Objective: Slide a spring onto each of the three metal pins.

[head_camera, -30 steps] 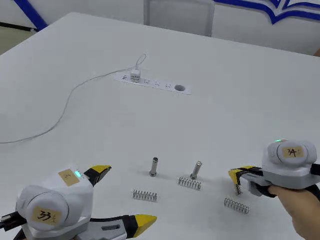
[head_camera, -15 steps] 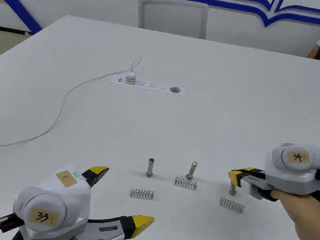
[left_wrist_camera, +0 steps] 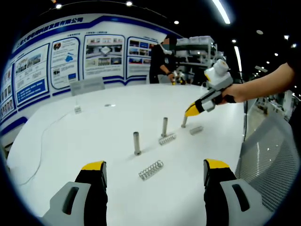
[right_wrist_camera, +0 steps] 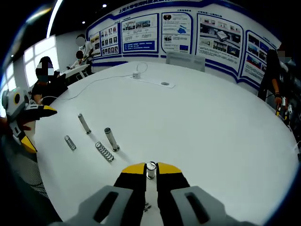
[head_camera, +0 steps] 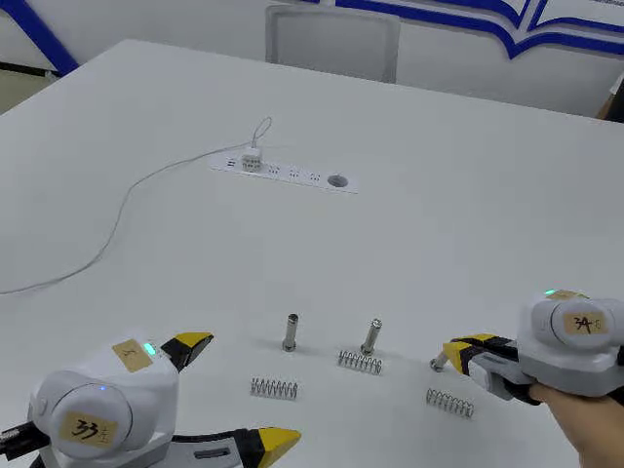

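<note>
Two metal pins (head_camera: 291,331) (head_camera: 370,336) stand upright on the white table (head_camera: 419,234). A third pin (head_camera: 439,363) leans to the left with my right gripper (head_camera: 454,353) shut on it; in the right gripper view its top (right_wrist_camera: 151,166) sits between the yellow tips of the right gripper (right_wrist_camera: 151,171). Three springs (head_camera: 274,388) (head_camera: 360,363) (head_camera: 449,403) lie flat in front of the pins. My left gripper (head_camera: 234,392) is open at the near left, empty, and the left spring (left_wrist_camera: 151,169) lies ahead of the left gripper (left_wrist_camera: 154,165).
A white power strip (head_camera: 283,173) with a plugged-in adapter lies at mid-table, its cable (head_camera: 117,224) trailing off to the left. A grey chair (head_camera: 331,41) stands behind the far edge. People stand in the background beyond the table.
The pin in my right gripper stood upright and now leans left, closer to the middle pin. The left gripper has stayed open where it was. The head camera has shifted slightly.
</note>
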Action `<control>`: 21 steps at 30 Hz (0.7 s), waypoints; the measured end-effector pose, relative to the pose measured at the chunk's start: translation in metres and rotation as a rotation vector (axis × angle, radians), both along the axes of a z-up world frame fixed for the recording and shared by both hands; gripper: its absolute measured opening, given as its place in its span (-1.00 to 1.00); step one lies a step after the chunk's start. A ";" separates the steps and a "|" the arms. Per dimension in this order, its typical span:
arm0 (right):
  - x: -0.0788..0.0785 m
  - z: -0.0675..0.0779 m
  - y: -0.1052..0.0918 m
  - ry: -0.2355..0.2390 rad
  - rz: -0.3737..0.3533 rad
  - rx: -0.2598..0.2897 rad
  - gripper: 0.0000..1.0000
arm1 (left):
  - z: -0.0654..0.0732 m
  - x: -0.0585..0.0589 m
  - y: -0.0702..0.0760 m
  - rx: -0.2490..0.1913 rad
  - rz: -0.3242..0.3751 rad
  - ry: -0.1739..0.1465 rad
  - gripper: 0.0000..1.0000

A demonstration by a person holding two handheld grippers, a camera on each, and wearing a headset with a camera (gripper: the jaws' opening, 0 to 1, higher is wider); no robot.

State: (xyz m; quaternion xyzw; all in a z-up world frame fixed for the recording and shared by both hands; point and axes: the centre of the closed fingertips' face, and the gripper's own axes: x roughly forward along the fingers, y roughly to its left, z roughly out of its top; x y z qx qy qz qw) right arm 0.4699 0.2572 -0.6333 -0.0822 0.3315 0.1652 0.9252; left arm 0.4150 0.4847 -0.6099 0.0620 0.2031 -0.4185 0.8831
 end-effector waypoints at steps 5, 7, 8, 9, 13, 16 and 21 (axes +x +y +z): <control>0.000 0.000 -0.001 0.003 0.016 -0.036 -0.84 | 0.001 0.000 0.000 0.000 0.001 -0.002 0.73; 0.000 0.001 -0.001 0.006 0.017 -0.037 -0.84 | 0.001 0.000 0.000 0.000 0.003 -0.002 0.73; 0.001 0.001 -0.001 0.009 0.019 -0.033 -0.84 | 0.001 0.000 0.000 0.000 0.003 -0.002 0.73; 0.001 0.000 0.000 0.016 0.021 -0.026 -0.83 | 0.001 0.000 0.000 -0.001 0.004 -0.002 0.73; 0.000 0.001 -0.002 0.042 0.008 0.004 -0.83 | 0.001 0.000 0.001 -0.001 0.002 0.003 0.73; 0.001 0.003 -0.003 0.026 0.017 -0.006 -0.80 | 0.001 0.000 0.001 -0.001 0.005 0.002 0.73; 0.001 0.010 -0.004 0.005 0.014 0.008 -0.75 | 0.001 0.000 0.001 -0.001 0.005 0.004 0.73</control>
